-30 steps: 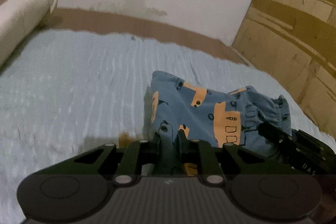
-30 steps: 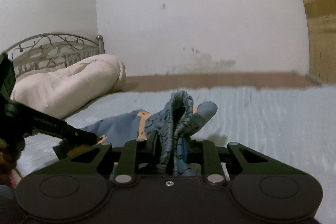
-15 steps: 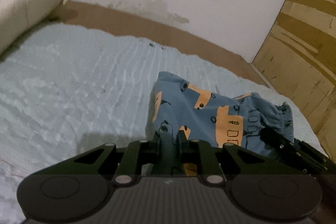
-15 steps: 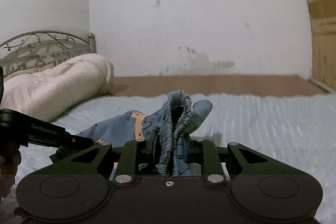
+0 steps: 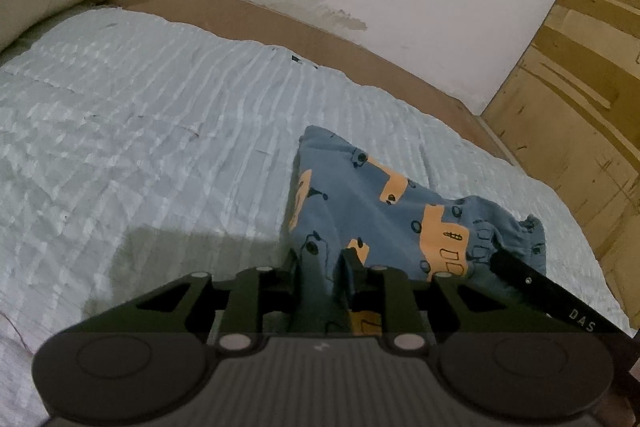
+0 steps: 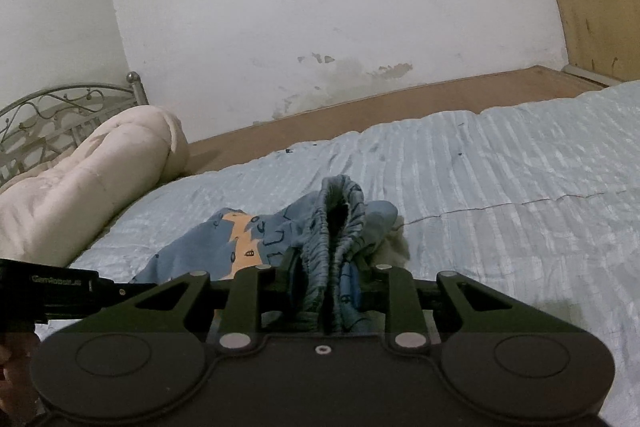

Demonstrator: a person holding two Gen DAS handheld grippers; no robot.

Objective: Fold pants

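Small blue pants (image 5: 384, 211) with orange vehicle prints hang bunched between my two grippers above a light blue bedspread (image 5: 140, 131). My left gripper (image 5: 329, 259) is shut on one edge of the pants. My right gripper (image 6: 330, 259) is shut on the gathered elastic waistband (image 6: 340, 211). The right gripper's finger (image 5: 540, 287) shows at the right of the left wrist view. The left gripper's finger (image 6: 72, 285) shows at the left of the right wrist view.
A cream rolled duvet (image 6: 80, 179) lies at the head of the bed by a metal headboard (image 6: 52, 115). A white wall (image 6: 320, 7) stands behind, with a brown strip (image 5: 320, 35) along the far bed edge. A wooden panel (image 5: 580, 87) stands at the right.
Both grippers have risen and tilted downward with the pants still held; more of the bedspread shows in both views. The grips have not changed.
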